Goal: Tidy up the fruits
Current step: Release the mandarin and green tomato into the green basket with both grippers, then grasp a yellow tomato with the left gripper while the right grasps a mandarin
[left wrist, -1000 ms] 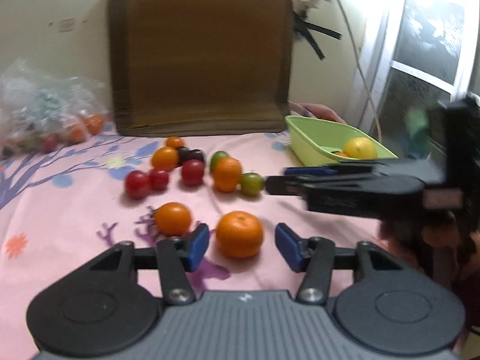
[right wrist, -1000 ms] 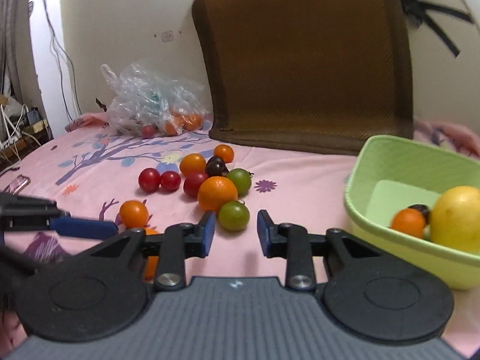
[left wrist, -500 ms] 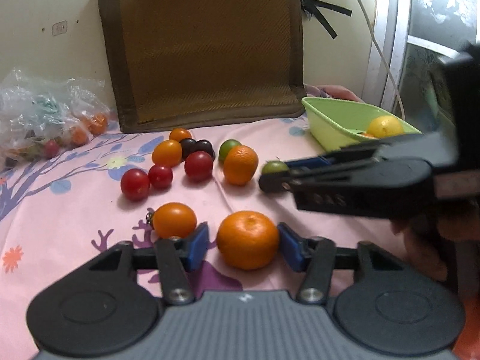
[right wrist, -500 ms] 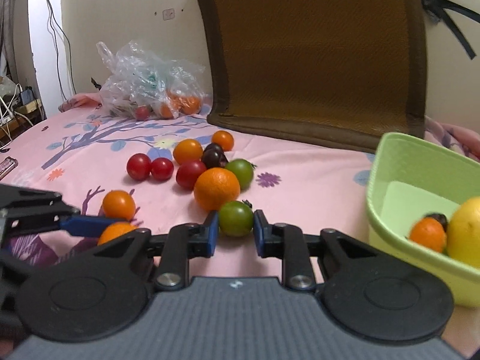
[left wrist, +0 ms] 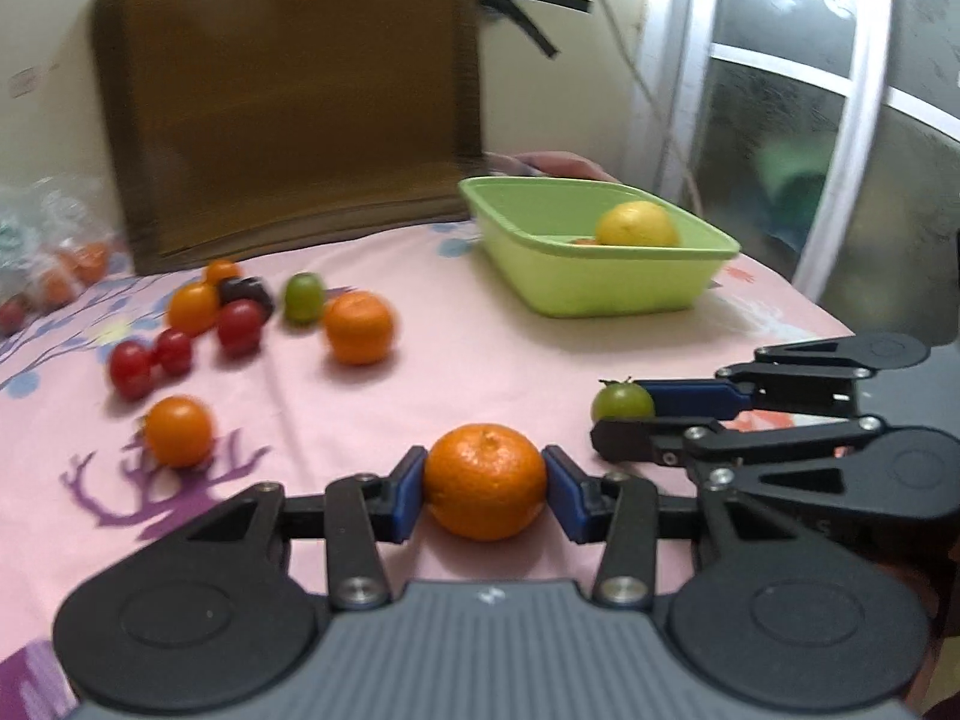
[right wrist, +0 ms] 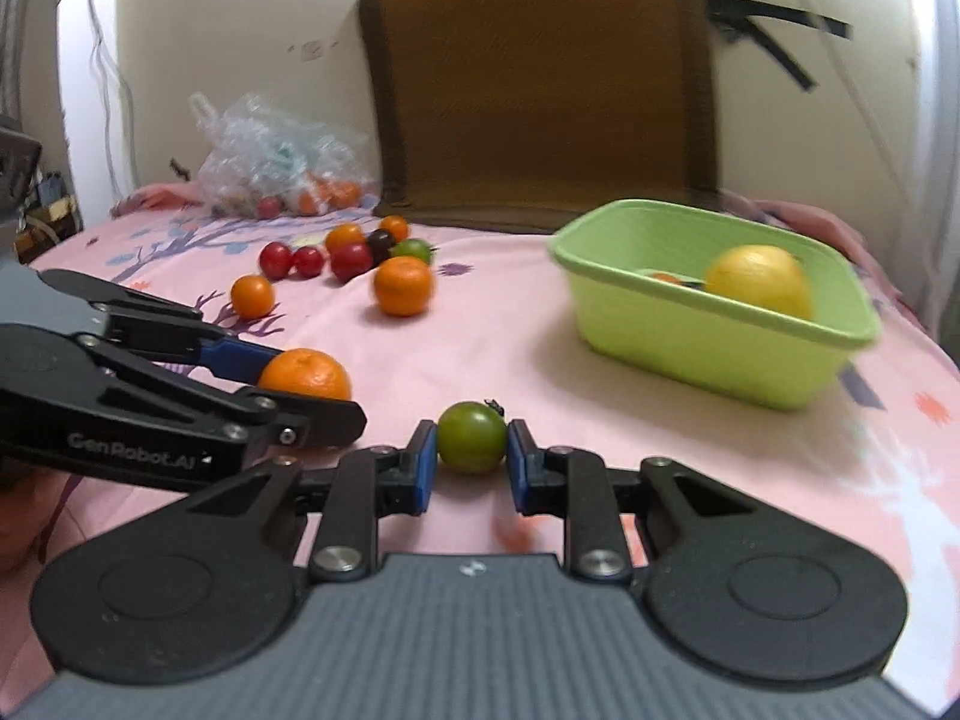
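Note:
My left gripper point(left wrist: 485, 489) is shut on an orange mandarin point(left wrist: 485, 482), held above the pink cloth. The right gripper point(right wrist: 470, 459) is shut on a green tomato point(right wrist: 471, 437); it also shows in the left wrist view, with the green tomato point(left wrist: 621, 402) at its tips. A light green tub point(left wrist: 600, 276) stands at the back right with a yellow lemon point(left wrist: 637, 223) inside. On the cloth lie another mandarin point(left wrist: 359, 327), an orange tomato point(left wrist: 179, 430), several red tomatoes point(left wrist: 240, 327), a dark one point(left wrist: 243, 291) and a green one point(left wrist: 303, 298).
A brown cushion point(left wrist: 288, 102) leans against the back wall. A clear plastic bag point(right wrist: 279, 171) with more fruit lies at the back left. A window frame point(left wrist: 852, 120) runs along the right side. The pink tablecloth point(left wrist: 450, 372) is bare between the fruit cluster and the tub.
Both grippers closed on their fruit, the left on the mandarin and the right on the green tomato. Both have lifted and swung right toward the tub.

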The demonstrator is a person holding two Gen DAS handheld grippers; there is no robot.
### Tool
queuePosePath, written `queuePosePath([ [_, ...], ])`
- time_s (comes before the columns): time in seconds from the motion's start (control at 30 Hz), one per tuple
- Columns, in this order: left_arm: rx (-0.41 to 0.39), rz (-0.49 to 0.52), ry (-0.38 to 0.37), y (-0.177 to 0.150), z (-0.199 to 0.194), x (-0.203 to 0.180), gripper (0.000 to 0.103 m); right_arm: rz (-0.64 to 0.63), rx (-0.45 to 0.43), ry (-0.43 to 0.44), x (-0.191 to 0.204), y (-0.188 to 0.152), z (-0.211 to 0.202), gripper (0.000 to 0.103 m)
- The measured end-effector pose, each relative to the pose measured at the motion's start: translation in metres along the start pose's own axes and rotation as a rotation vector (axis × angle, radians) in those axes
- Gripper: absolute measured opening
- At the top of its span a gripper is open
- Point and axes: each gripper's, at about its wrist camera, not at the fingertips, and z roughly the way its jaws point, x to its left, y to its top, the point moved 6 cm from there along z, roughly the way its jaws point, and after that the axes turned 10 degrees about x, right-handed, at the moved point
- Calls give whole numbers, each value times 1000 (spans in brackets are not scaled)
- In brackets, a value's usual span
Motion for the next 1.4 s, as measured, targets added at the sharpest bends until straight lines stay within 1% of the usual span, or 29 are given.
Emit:
queuePosePath([
  [0.1,-14,14,-22,20,2,-8,41,19,-61,-35,-15,8,-10,27],
  [0.2,-52,13,-40,56,0,-10,41,48,-128,-73,-34,27,-15,27],
  [0.33,-103,-18,-79,113,10,-8,42,53,-193,-113,-55,53,-5,27],
  [0.43,-88,-45,-104,144,28,-8,42,26,-197,-159,-62,66,15,27],
  [0.5,-57,-68,-129,161,45,-8,42,29,-181,-162,-67,70,27,27],
  [0.6,0,-87,-160,176,76,-10,42,24,-160,-173,-70,75,42,27],
  [0.7,30,-103,-146,181,97,-11,42,22,-132,-207,-76,77,55,28],
  [0.77,31,-121,-139,180,105,-9,41,25,-142,-212,-77,77,55,30],
  [0.8,36,-133,-143,180,107,-8,43,23,-147,-216,-77,77,55,30],
  [0.83,50,-144,-151,179,111,-6,48,21,-151,-220,-77,77,54,32],
  [0.87,42,-151,-151,178,111,-5,50,17,-157,-219,-76,76,54,35],
  [1.0,30,-148,-152,177,105,-7,51,21,-190,-223,-76,76,48,37],
  [1.03,15,-155,-159,177,98,-6,51,29,-207,-223,-77,76,45,39],
  [1.13,-61,-179,-181,177,66,1,51,43,-253,-224,-77,73,33,39],
  [1.23,-149,-206,-178,162,21,21,51,58,-310,-241,-76,70,17,39],
  [1.33,-218,-246,-120,132,-23,55,51,95,-357,-237,-78,72,5,39],
  [1.4,-245,-285,-47,104,-49,82,51,131,-367,-206,-78,73,0,39],
])
